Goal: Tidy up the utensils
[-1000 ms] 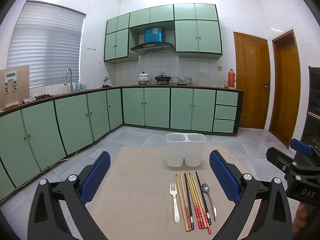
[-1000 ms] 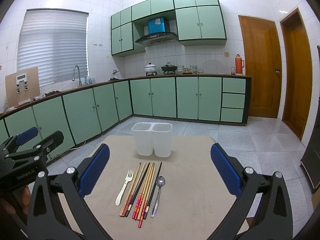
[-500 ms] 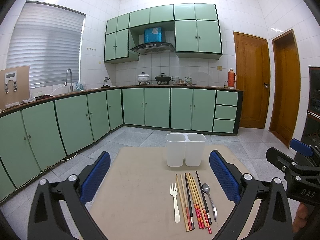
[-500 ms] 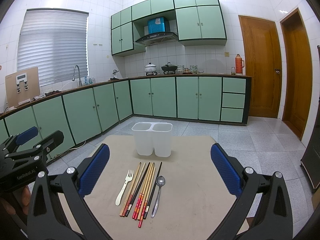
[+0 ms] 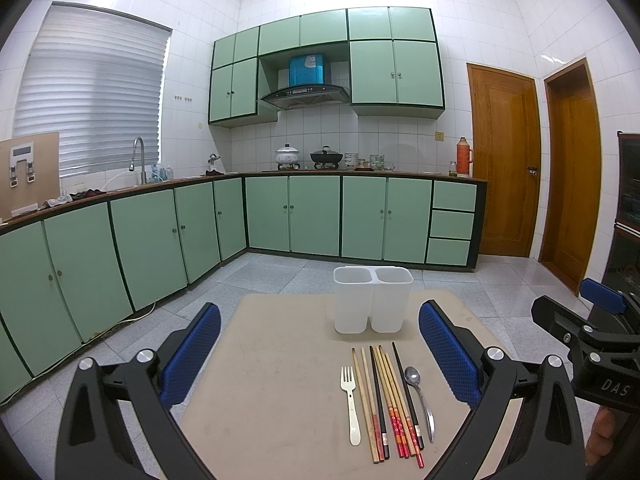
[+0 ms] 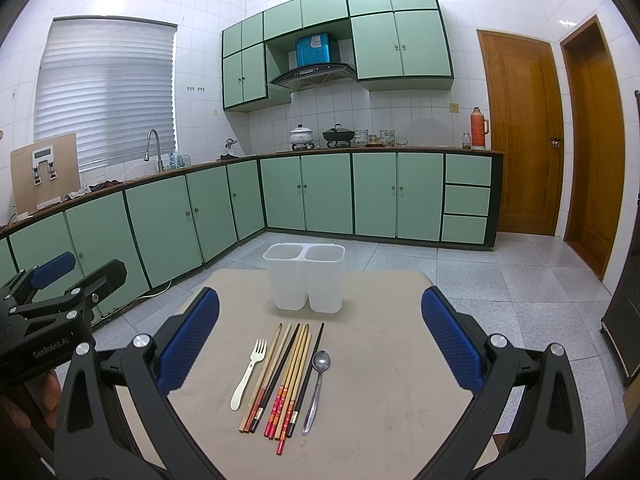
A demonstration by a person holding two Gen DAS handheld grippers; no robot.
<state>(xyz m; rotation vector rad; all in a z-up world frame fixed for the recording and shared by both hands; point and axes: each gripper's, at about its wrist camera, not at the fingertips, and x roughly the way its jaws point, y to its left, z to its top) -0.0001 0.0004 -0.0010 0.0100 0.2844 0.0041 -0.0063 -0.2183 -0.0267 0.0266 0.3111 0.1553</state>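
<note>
A white two-compartment holder [image 5: 373, 300] [image 6: 305, 282] stands empty at the far side of a beige table [image 5: 280, 380] [image 6: 384, 380]. In front of it lie a white plastic fork [image 5: 351, 404] [image 6: 249, 372], several wooden, black and red-tipped chopsticks [image 5: 390, 396] [image 6: 286, 380] and a metal spoon [image 5: 421, 398] [image 6: 316, 384], side by side. My left gripper [image 5: 320, 356] is open and empty above the table's near left. My right gripper [image 6: 320, 348] is open and empty, hovering over the utensils. Each gripper shows in the other's view: the right one at the right edge [image 5: 588, 336], the left one at the left edge [image 6: 52, 300].
The table stands in a kitchen with green cabinets [image 5: 292, 216] along the back and left walls. A grey tiled floor [image 5: 280, 276] surrounds the table. Two wooden doors [image 5: 504, 164] are at the back right. A dark cabinet [image 6: 628, 320] stands at the right.
</note>
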